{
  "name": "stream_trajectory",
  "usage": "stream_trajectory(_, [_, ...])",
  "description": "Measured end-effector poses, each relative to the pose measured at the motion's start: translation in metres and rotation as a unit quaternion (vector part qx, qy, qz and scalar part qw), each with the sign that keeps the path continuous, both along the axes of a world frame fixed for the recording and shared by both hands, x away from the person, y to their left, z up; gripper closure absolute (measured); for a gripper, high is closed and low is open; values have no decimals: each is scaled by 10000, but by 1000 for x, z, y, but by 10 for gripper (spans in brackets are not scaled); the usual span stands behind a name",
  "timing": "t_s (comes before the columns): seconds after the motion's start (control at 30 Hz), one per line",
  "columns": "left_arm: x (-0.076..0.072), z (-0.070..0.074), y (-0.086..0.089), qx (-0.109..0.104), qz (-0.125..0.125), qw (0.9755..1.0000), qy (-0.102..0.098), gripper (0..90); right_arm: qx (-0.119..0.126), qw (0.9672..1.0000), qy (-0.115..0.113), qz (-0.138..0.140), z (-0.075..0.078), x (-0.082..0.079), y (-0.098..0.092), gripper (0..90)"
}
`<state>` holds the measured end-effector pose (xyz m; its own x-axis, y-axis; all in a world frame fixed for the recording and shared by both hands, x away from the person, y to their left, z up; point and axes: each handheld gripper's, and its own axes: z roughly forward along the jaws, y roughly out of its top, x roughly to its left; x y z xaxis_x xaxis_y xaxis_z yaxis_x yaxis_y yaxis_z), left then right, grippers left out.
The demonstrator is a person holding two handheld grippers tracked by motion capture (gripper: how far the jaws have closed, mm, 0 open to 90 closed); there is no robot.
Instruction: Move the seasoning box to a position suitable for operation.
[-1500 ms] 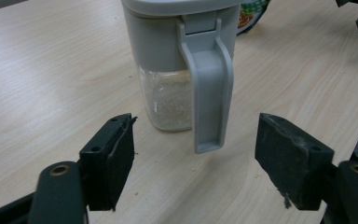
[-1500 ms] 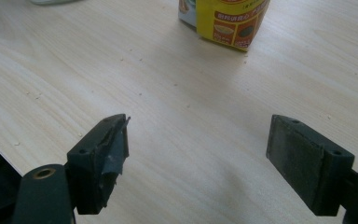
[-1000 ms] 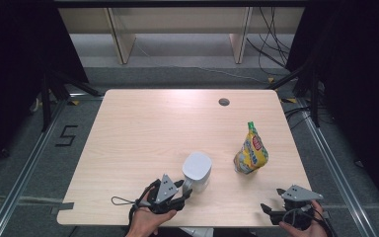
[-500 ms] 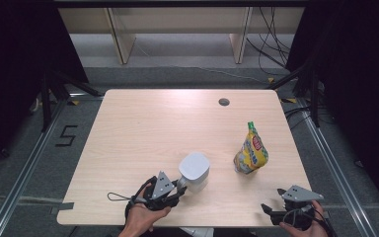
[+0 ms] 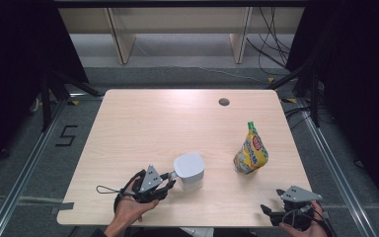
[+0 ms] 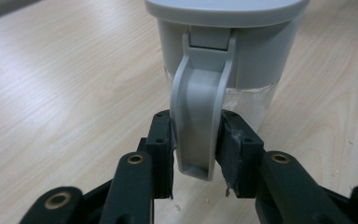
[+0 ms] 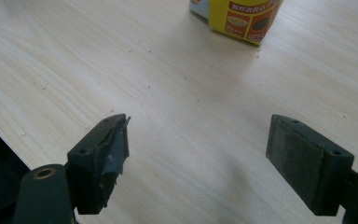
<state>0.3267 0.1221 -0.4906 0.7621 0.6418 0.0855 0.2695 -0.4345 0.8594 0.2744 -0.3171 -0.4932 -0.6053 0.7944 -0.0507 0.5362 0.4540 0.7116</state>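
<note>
Jug (image 5: 189,170) dragged nearer; left gripper (image 6: 196,145) clamps handle (image 6: 200,116).

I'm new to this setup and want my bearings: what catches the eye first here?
The yellow snack bag stands upright on the right side of the table. Near the front edge, the left gripper has its jaws clamped on the handle of a grey lidded jug, while the right gripper waits open at the front right corner.

High view sits above the near table (image 5: 143,113) edge, looks fwd & down, far off. Left gripper view is v. close, level w/ the jug (image 6: 223,51) handle. Right gripper view looks low across the tabletop toward the yellow bag (image 7: 242,16). Both gripper views overlap w/ high view
</note>
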Motion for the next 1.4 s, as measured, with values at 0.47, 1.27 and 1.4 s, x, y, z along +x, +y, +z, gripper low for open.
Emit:
stream_trajectory(0.47, [10, -1, 8, -313, -355, 9986, 226, 688, -3, 10000, 59, 10, -1, 1, 1, 224])
stream_trajectory(1.27, [0, -1, -11, -293, -991, 9940, 349, 686, 50, 9999, 129, -10, -5, 3, -1, 227])
stream_trajectory(1.4, [3, -1, -11, -305, -894, 9950, 333, 687, 87, 9997, 205, -54, -5, 3, -1, 229])
